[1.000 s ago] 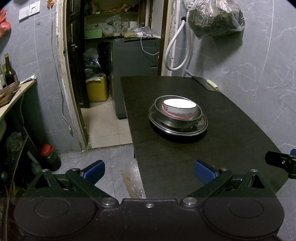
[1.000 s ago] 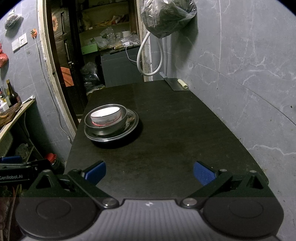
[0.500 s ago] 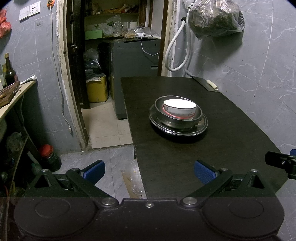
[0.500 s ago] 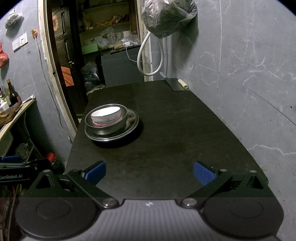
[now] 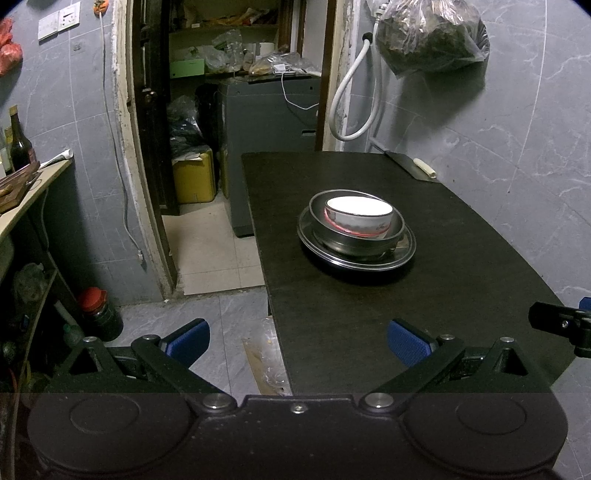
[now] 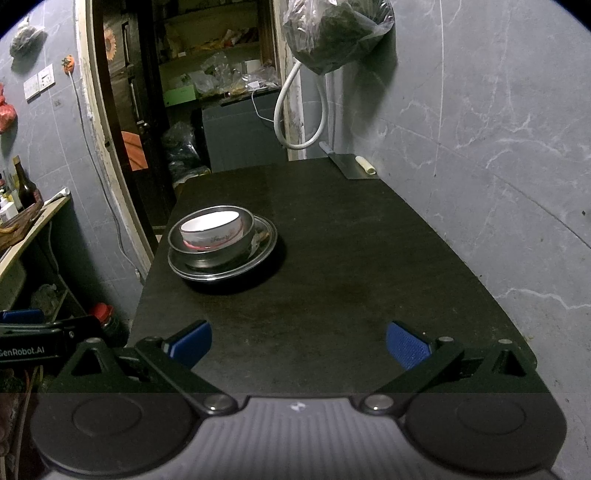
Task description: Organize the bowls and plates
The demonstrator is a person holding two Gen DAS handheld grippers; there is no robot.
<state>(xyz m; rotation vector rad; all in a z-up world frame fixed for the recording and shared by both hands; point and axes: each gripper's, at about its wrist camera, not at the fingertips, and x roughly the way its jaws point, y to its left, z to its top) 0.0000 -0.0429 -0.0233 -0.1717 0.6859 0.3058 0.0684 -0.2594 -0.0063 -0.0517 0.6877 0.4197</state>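
A white ceramic bowl (image 5: 359, 218) with a red pattern sits inside a steel bowl (image 5: 397, 236), which sits on a steel plate (image 5: 408, 254) on the dark table (image 5: 369, 325). The same stack shows in the right wrist view: white bowl (image 6: 212, 230), steel bowl (image 6: 221, 256), steel plate (image 6: 267, 240). My left gripper (image 5: 297, 341) is open and empty, near the table's front left edge. My right gripper (image 6: 299, 343) is open and empty over the table's (image 6: 351, 280) near end. Both are well short of the stack.
A cleaver (image 6: 351, 166) lies at the table's far right corner by the marble wall. A white hose (image 5: 354, 99) and a hanging bag (image 5: 432, 33) are on the wall. A doorway with clutter lies beyond. A red-capped jar (image 5: 98, 310) stands on the floor left.
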